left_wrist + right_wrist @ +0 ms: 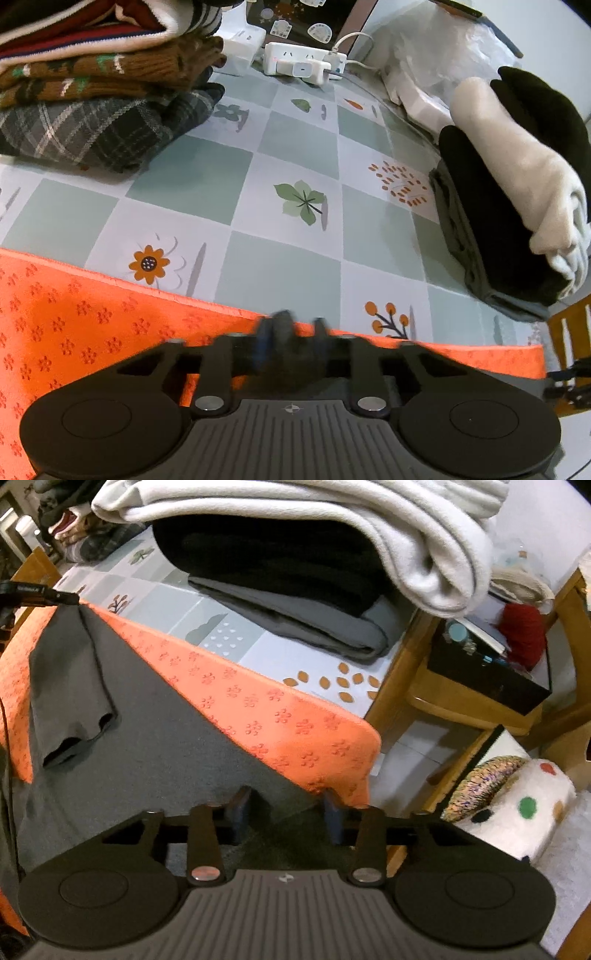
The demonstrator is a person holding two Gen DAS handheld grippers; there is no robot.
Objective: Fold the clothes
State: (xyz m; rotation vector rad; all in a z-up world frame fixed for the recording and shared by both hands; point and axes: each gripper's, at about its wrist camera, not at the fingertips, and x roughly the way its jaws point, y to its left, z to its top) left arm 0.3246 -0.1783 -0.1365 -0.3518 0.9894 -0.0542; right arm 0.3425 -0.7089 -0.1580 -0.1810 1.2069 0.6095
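1. The left claw (293, 325) is nearly closed, its fingers close together with a bunched bit of dark grey cloth pinched between them; motion blur hides just how firmly it grips.
2. That claw sits over the far edge of an orange mat (85, 325) printed with small flowers, which lies on the near part of the desk (280, 258).
3. The right claw (288, 812) is partly open, its two blue-tipped fingers (240, 808) set apart, with the grey shirt (155, 746) lying between and under them. Whether it grips the cloth I cannot tell.
4. The grey shirt is spread over the orange mat, and a short sleeve (70, 701) is folded inward across its left side.
5. The desk has a checked cover of pale green and white squares with leaf and flower prints.
6. At the far left is a stack of folded clothes (103, 85): a plaid piece at the bottom, brown knit above it, red and white on top.
7. At the right is a second folded pile (295, 572), grey at the bottom, black in the middle, a cream fleece on top.
8. A white power strip (303, 61) with plugs lies at the back of the desk.
9. A wooden chair (480, 701) stands just beside the desk's right edge, holding a black box and red yarn.
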